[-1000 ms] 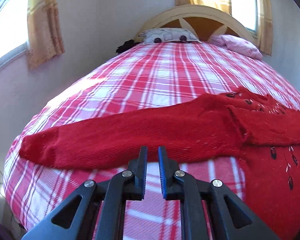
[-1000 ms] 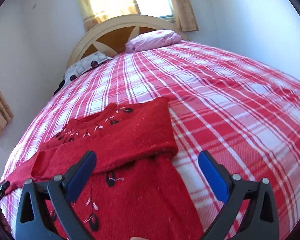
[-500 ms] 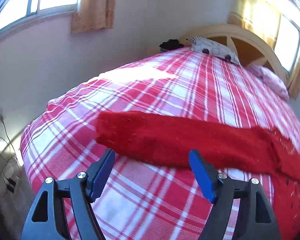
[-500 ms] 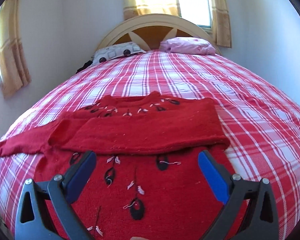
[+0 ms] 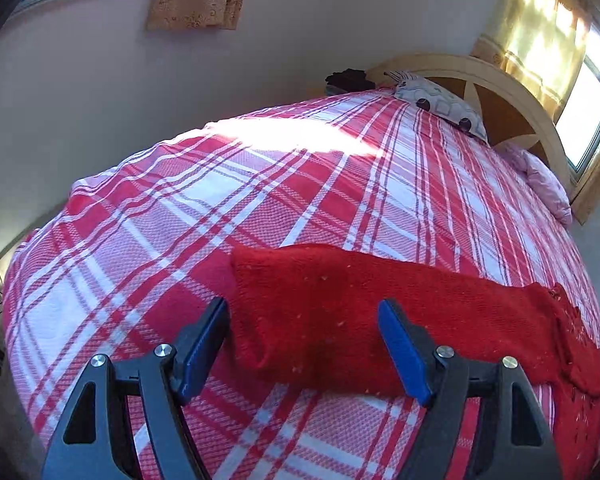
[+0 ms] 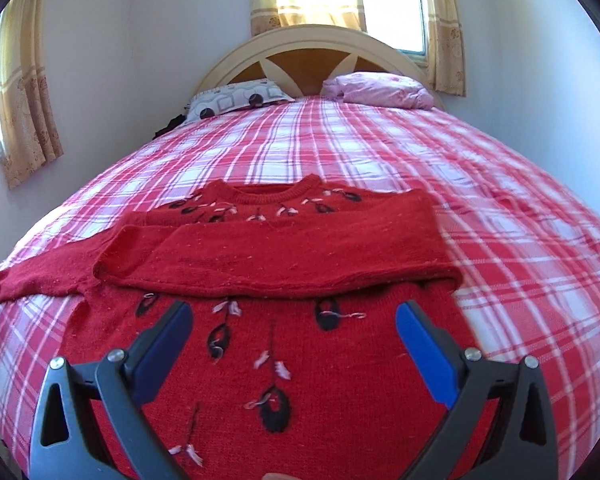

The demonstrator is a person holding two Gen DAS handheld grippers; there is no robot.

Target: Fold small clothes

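While the left gripper (image 5: 302, 344) hangs wide open over the cuff of the outstretched sleeve (image 5: 380, 312), at nine o'clock of the red sweater (image 6: 300, 360) on the bed (image 6: 500, 220), we should bite the cuff squarely. Our right gripper (image 6: 294, 344), agape and empty at six o'clock above the body, can steady the knit as we carry the sleeve toward three o'clock.

Black left gripper (image 5: 302, 346), blue pads (image 5: 400, 350), silver screws.

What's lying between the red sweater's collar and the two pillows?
Nothing but bare plaid bedspread between the sweater and pillows, seen in the right wrist view.
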